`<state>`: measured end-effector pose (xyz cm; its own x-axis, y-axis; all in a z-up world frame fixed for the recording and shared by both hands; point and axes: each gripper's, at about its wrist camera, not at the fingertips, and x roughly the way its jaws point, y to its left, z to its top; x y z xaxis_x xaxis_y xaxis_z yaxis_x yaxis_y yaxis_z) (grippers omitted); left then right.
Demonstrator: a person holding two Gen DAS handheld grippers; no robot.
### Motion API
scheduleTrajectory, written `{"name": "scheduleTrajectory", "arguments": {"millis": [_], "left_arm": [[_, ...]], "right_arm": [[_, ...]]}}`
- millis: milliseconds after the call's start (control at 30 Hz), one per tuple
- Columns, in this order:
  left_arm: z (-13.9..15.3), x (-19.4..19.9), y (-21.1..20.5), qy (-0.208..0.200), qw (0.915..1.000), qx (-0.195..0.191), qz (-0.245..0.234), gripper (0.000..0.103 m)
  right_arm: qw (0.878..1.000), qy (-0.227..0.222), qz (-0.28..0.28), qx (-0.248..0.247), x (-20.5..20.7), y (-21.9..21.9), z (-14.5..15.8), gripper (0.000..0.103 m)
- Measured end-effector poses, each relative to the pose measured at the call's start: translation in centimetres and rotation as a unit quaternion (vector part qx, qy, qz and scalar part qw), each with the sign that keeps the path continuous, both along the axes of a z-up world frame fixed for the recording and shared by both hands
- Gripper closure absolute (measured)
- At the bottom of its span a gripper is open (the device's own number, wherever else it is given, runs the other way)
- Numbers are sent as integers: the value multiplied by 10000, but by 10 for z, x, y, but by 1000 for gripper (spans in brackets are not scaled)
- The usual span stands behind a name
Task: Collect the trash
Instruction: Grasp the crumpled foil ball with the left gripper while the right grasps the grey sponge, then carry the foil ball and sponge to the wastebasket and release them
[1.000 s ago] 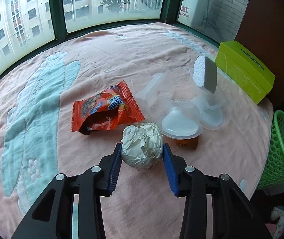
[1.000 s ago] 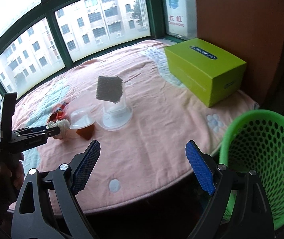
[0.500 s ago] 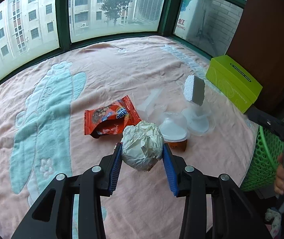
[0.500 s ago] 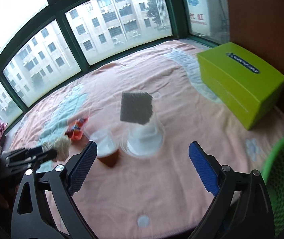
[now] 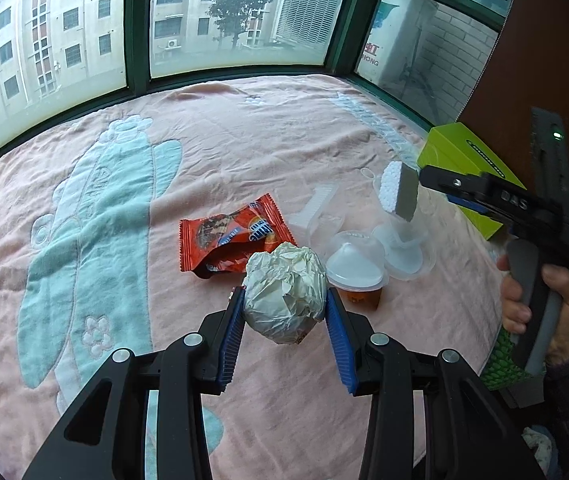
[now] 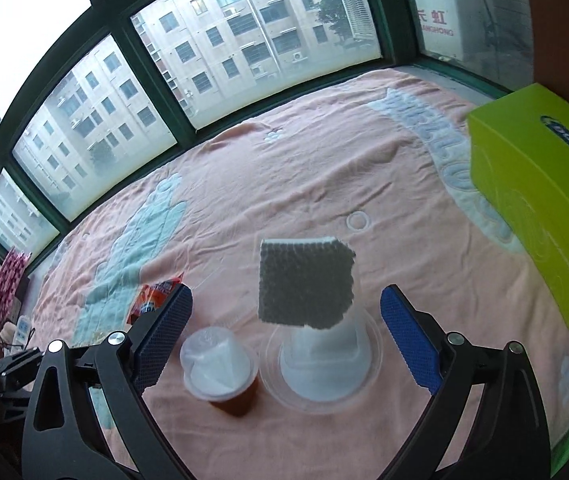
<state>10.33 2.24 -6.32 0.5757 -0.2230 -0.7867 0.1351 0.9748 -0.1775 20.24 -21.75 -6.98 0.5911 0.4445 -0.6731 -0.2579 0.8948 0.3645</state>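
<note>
A crumpled paper ball is held clamped in the left gripper above the desk. Left to collect, beside the sealed jelly cup: the red wrapper and the clear cup with its foam block. The right gripper, jaws just widened and empty, is aimed at that cup. A green box stands beyond, apart.

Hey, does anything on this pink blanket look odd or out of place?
Yes: a grey-and-white sponge block stands on edge atop an upturned clear plastic cup, beside a sealed jelly cup. An orange snack wrapper lies torn open.
</note>
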Motion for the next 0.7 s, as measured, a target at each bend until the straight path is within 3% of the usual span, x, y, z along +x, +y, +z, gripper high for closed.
{"name": "scheduleTrajectory", "arguments": {"millis": [467, 533, 600, 700], "left_arm": [[-5, 7, 10, 89, 9999, -99, 59, 64], [-5, 7, 10, 94, 9999, -108, 61, 64], [-5, 6, 10, 95, 9999, -96, 63, 64], [-4, 5, 10, 88, 9999, -82, 81, 64]], "right_arm": [[9997, 235, 5, -49, 37, 6, -23, 10], [9996, 274, 80, -18, 38, 8, -25, 17], [9995, 285, 93, -67, 39, 10, -25, 31], [9995, 285, 91, -63, 35, 10, -23, 41]]}}
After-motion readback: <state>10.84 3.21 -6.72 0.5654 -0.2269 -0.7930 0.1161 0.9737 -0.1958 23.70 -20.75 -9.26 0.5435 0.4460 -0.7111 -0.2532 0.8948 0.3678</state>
